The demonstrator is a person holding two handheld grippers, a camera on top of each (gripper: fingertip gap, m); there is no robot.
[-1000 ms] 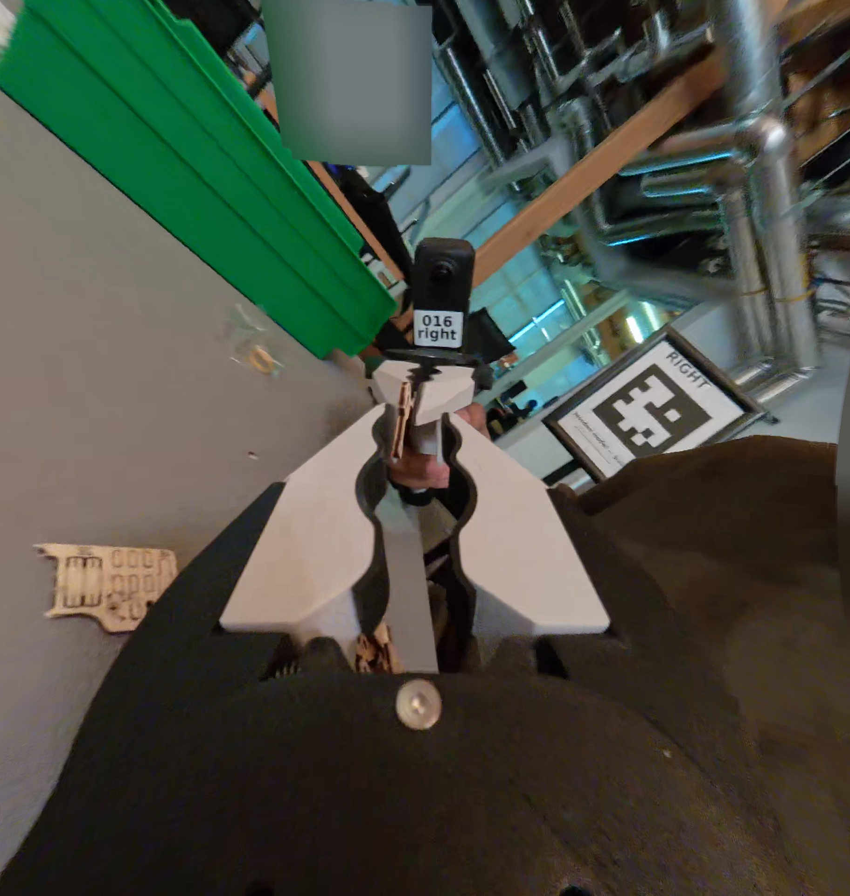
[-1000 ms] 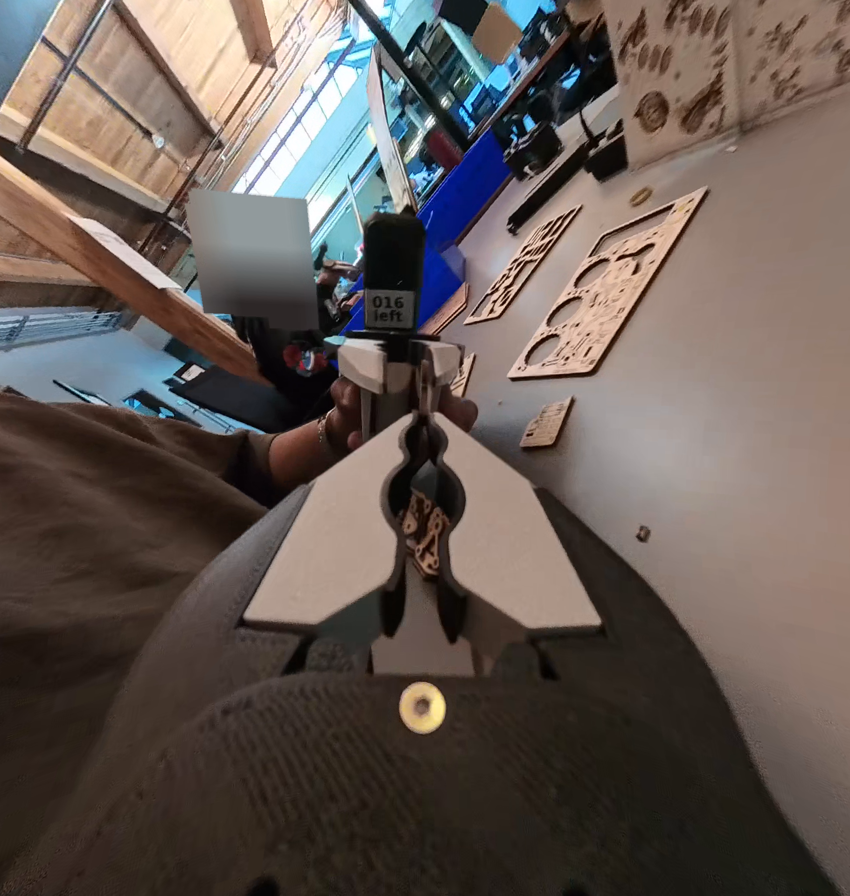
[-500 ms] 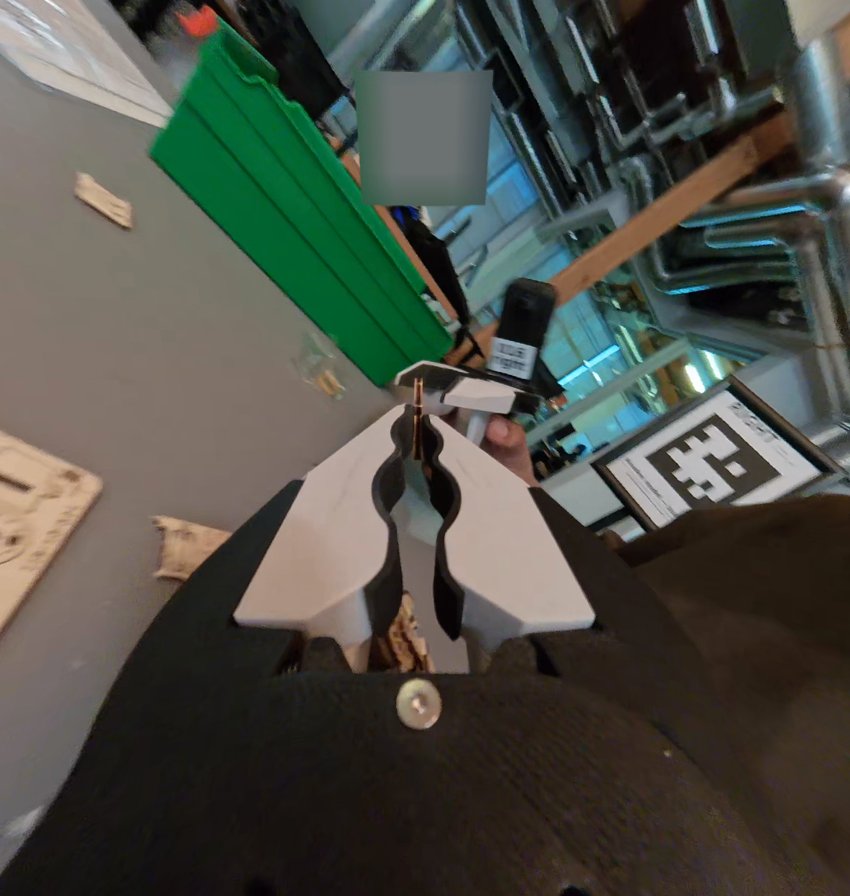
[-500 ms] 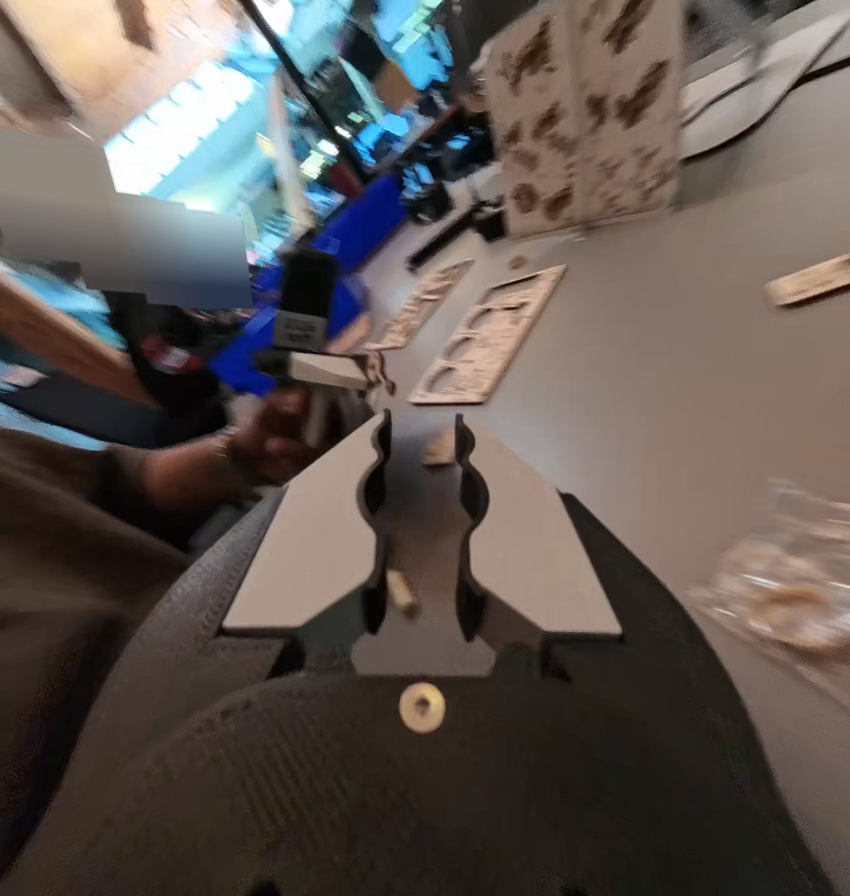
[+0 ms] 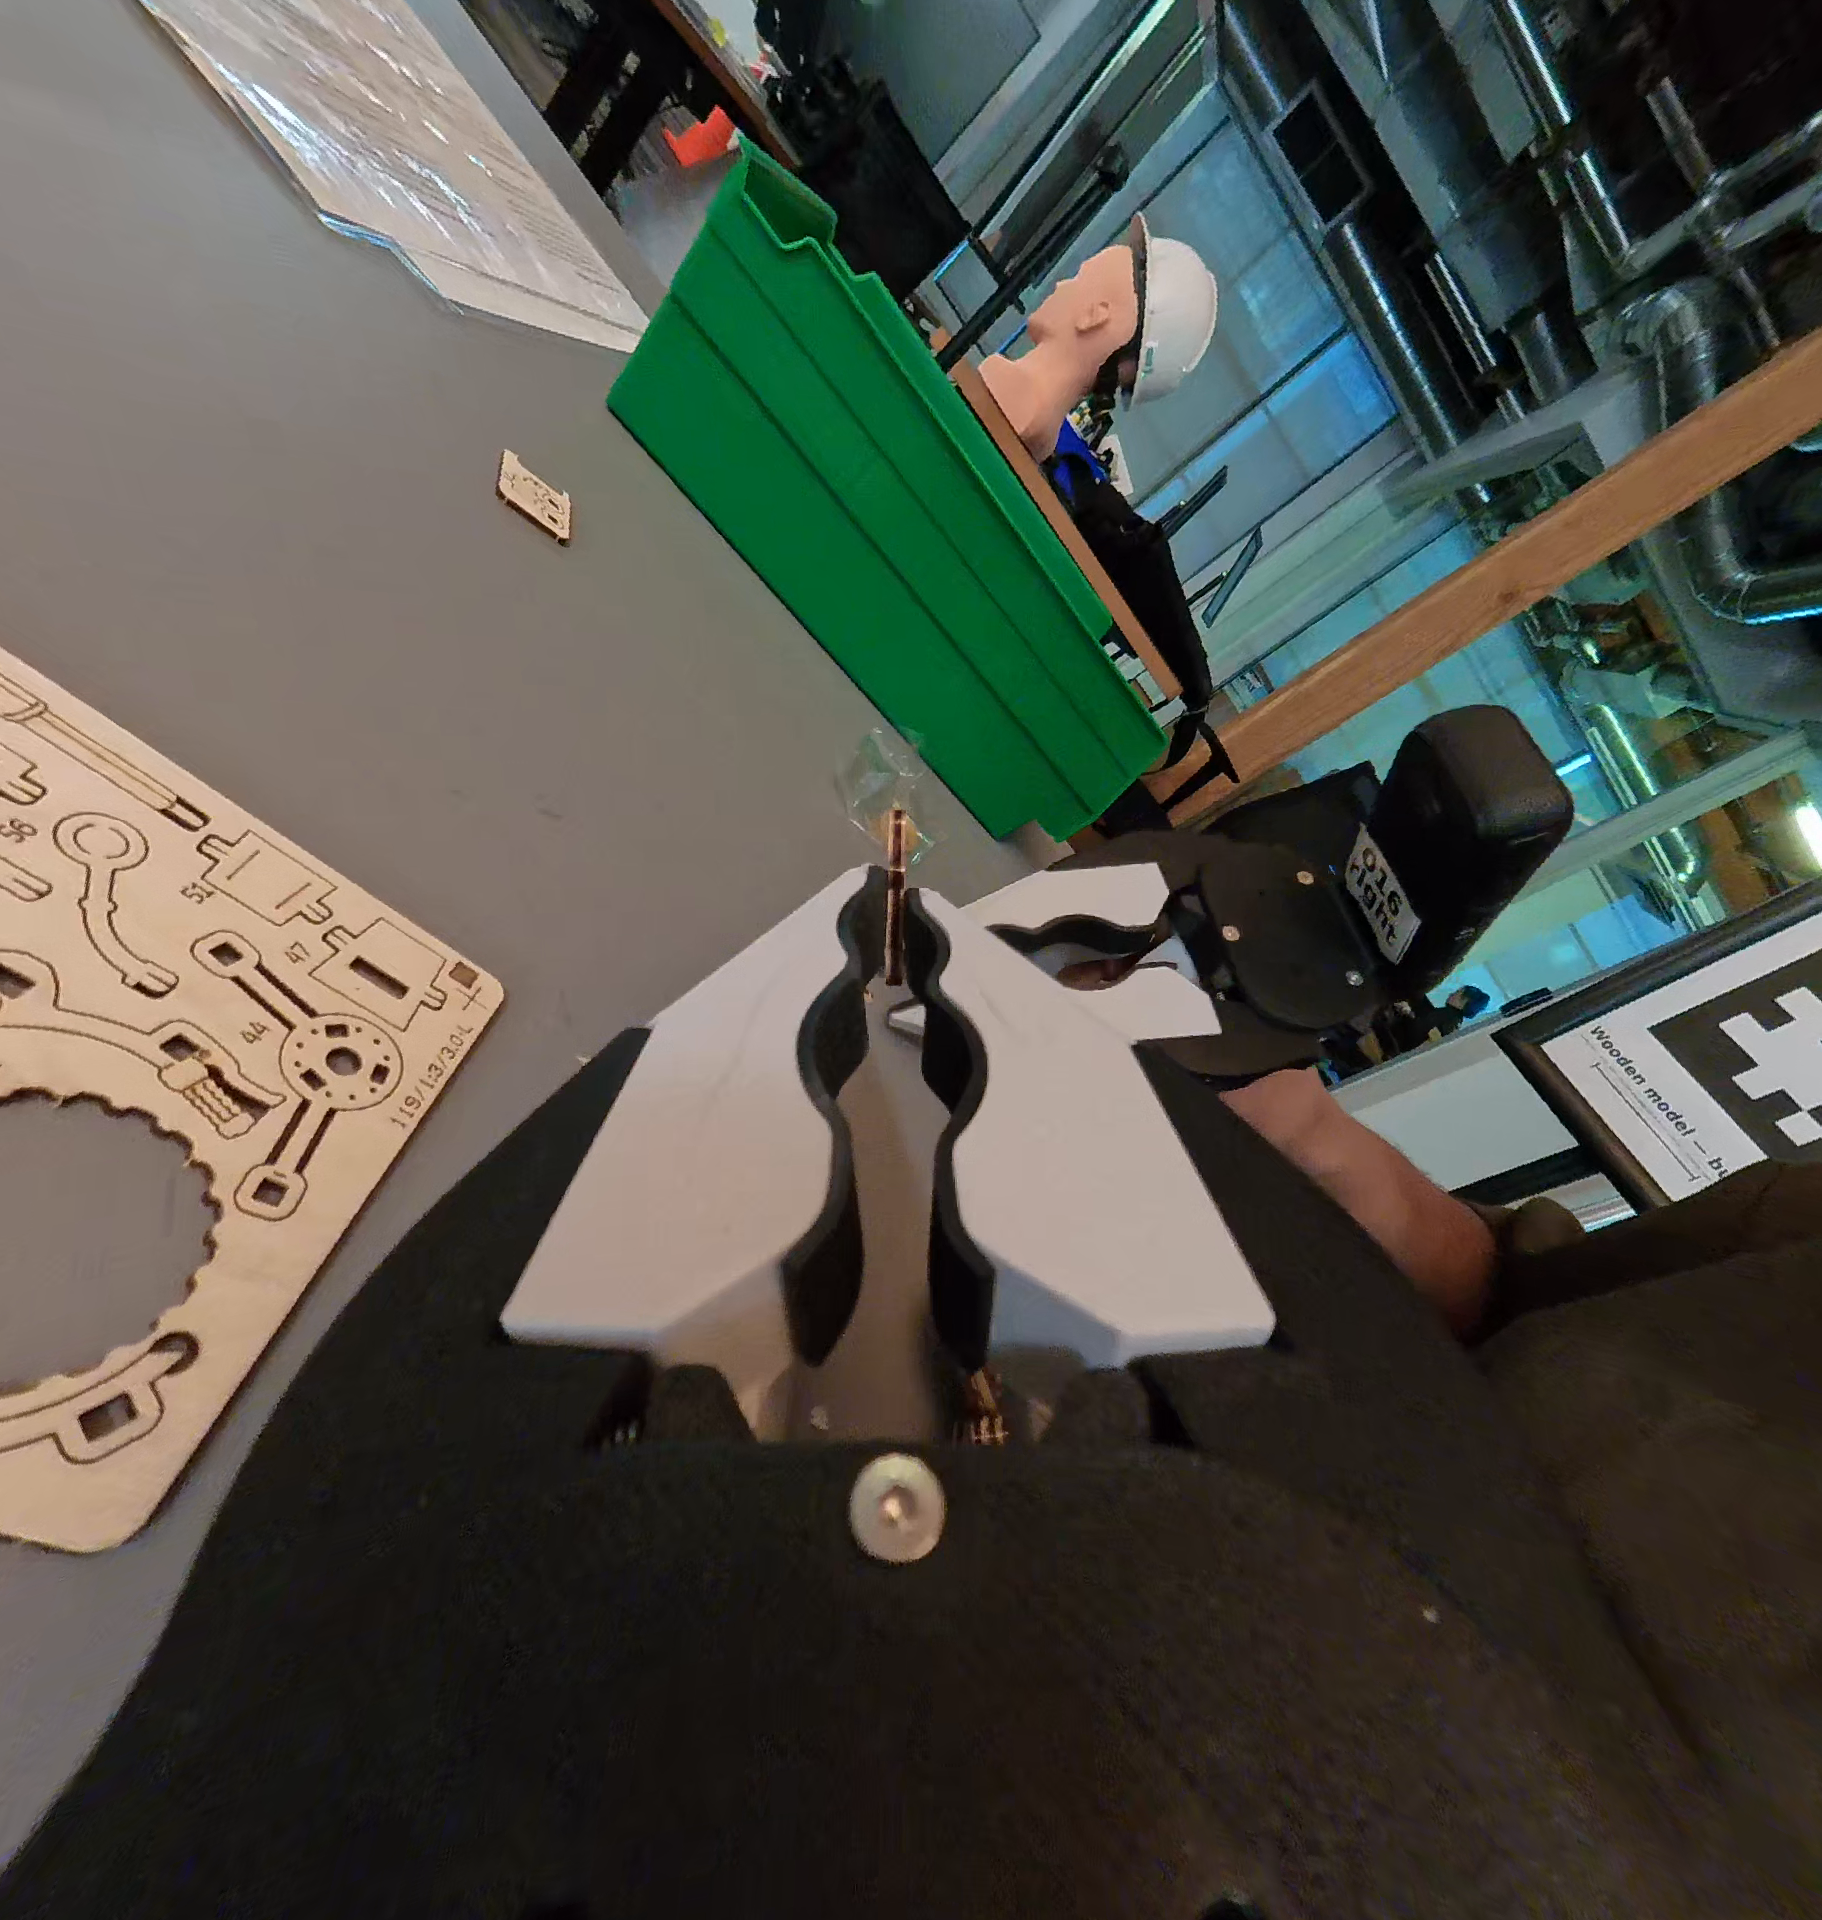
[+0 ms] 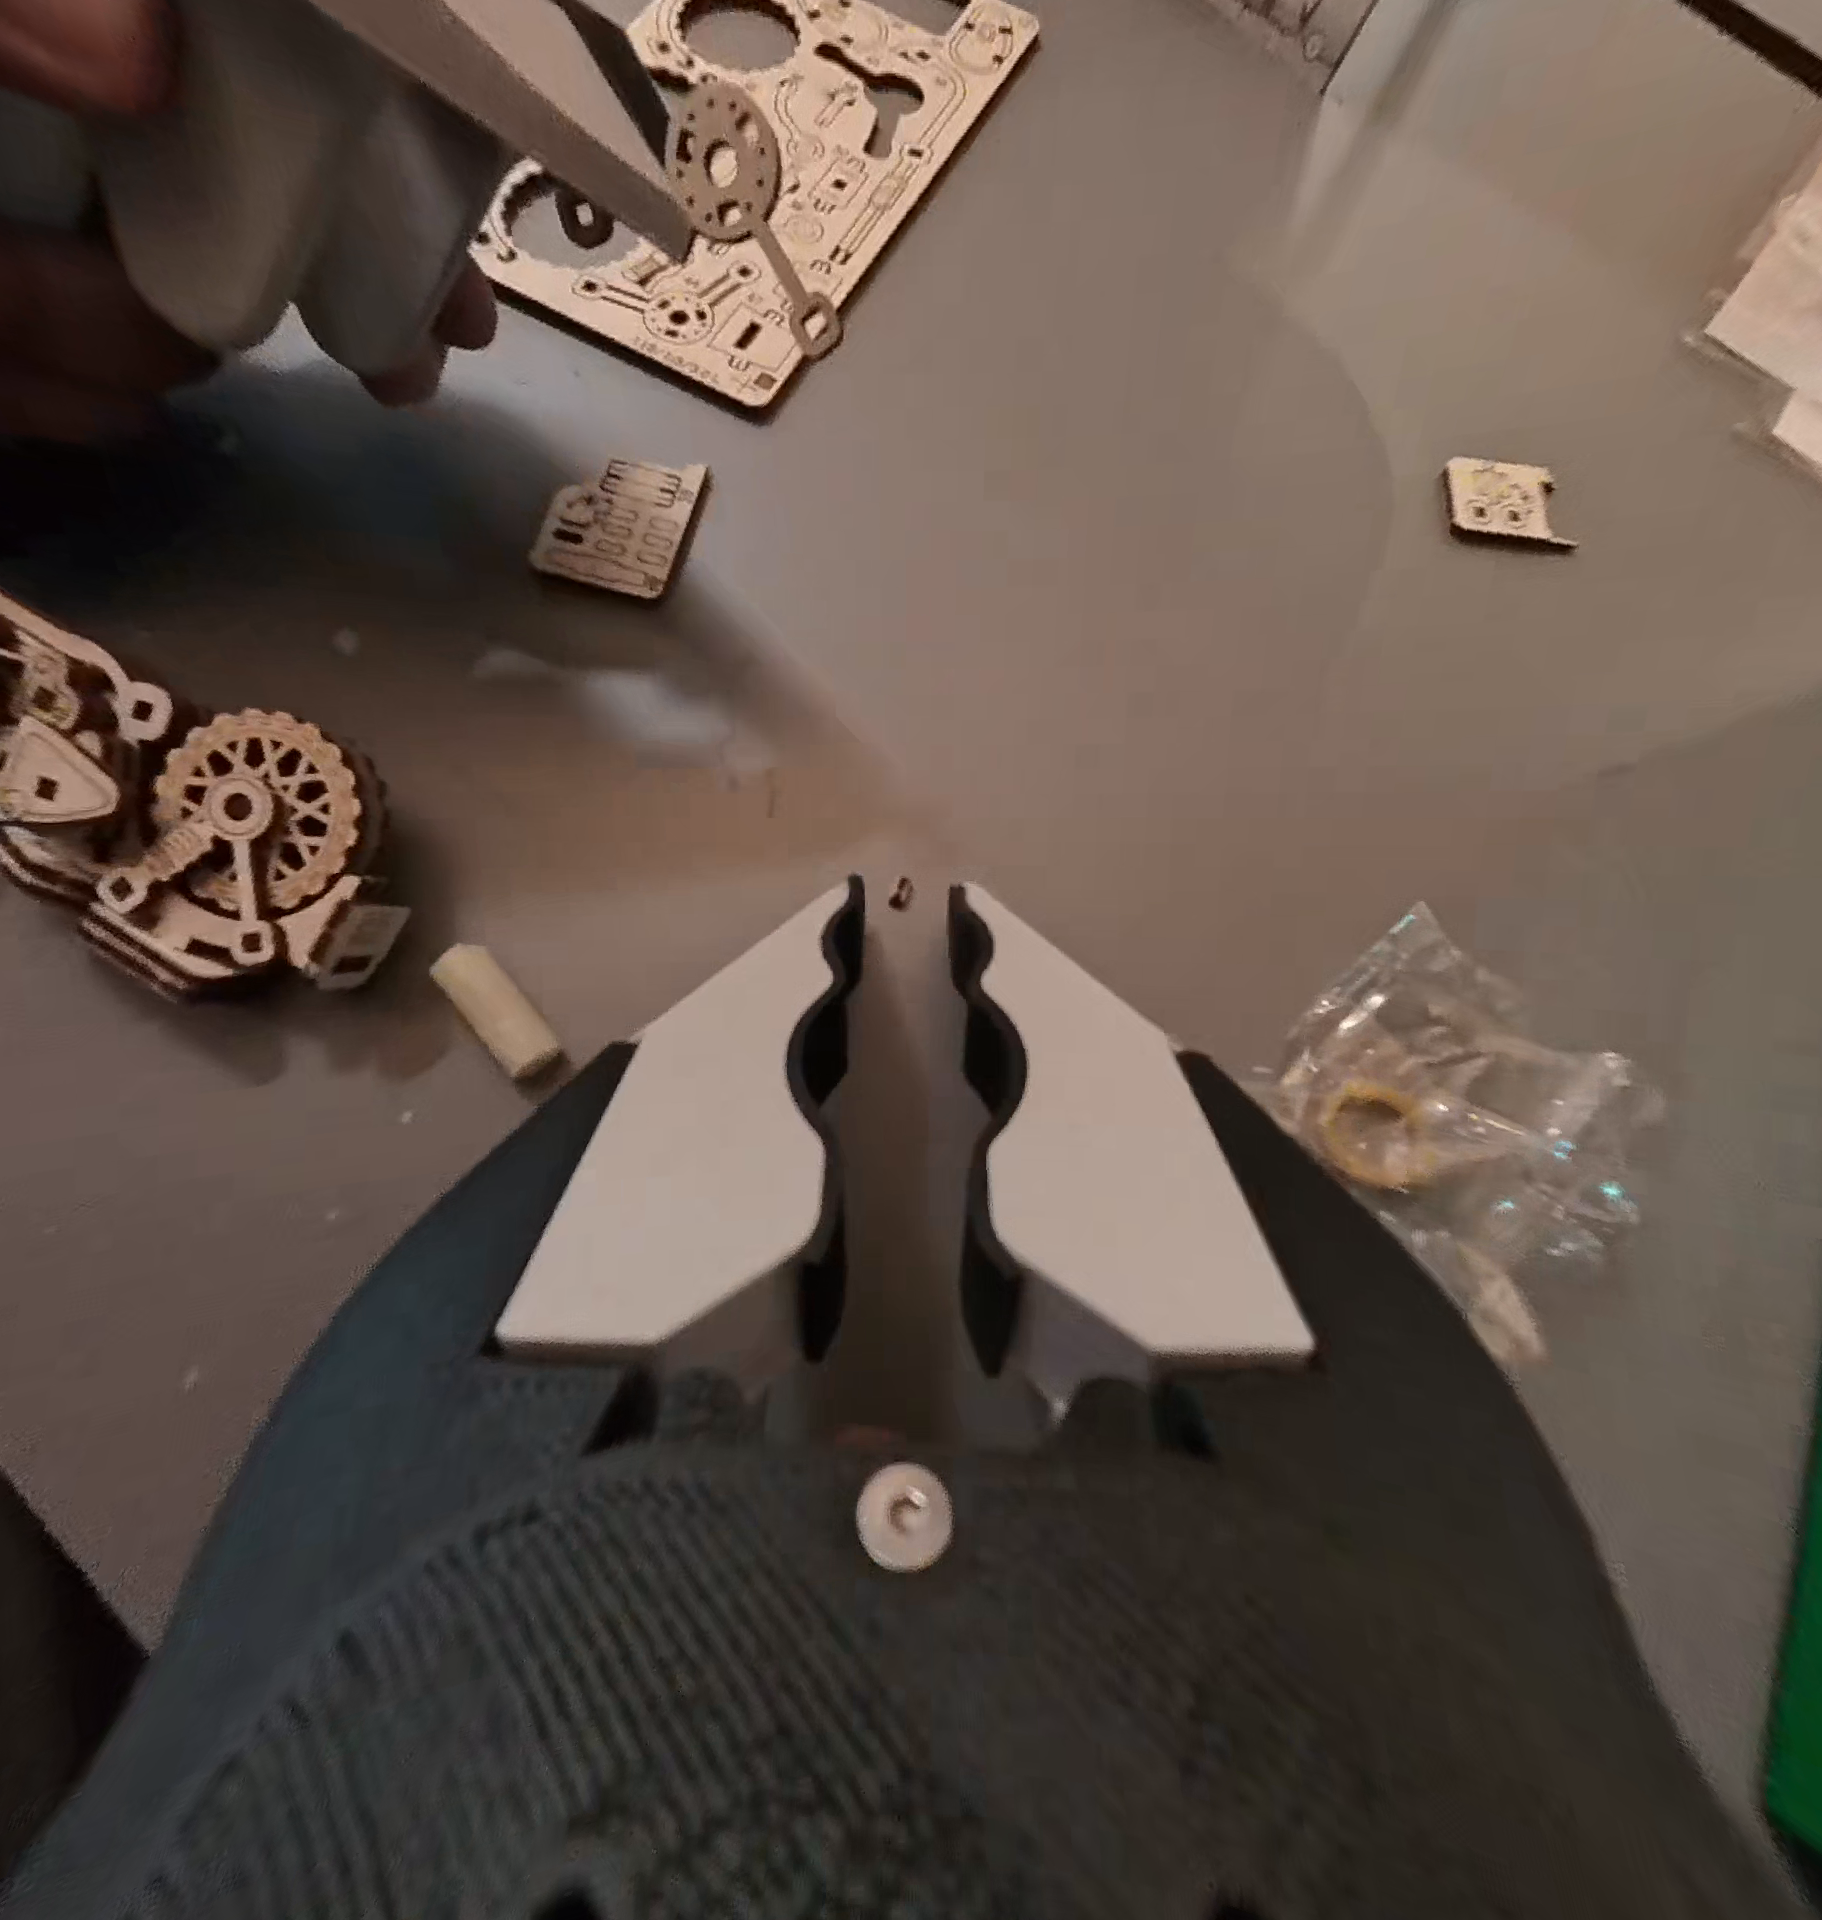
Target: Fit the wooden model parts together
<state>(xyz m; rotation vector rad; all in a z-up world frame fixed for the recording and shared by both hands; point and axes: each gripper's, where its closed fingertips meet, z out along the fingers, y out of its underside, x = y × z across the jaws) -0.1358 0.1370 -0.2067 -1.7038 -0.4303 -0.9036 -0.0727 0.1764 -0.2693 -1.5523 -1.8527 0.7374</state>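
My left gripper (image 5: 894,902) is shut on a thin wooden part (image 5: 894,914), seen edge-on between its tips. In the right wrist view this part (image 6: 732,177) is a round perforated disc with a long arm, held in the air by the left gripper (image 6: 678,223) at the top left. My right gripper (image 6: 902,896) is open and empty, pointing down at the grey table (image 6: 1094,623). It also shows in the left wrist view (image 5: 1052,935), just right of my left fingertips. A partly built wooden model (image 6: 190,831) with a toothed wheel lies on the table to the left.
A cut-out wooden sheet (image 5: 211,1039) (image 6: 813,208) lies on the table. Small wooden offcuts (image 6: 621,530) (image 6: 1509,504), a white cylinder (image 6: 496,1008) and a clear bag (image 6: 1437,1112) holding a yellow ring lie around. A green bin (image 5: 886,540) stands at the table's edge. Spacing between my two grippers at the tips: around 10 cm.
My right gripper opened, let go of the wooden part and swung down from facing the left gripper to over the table. My left gripper kept the part and turned.
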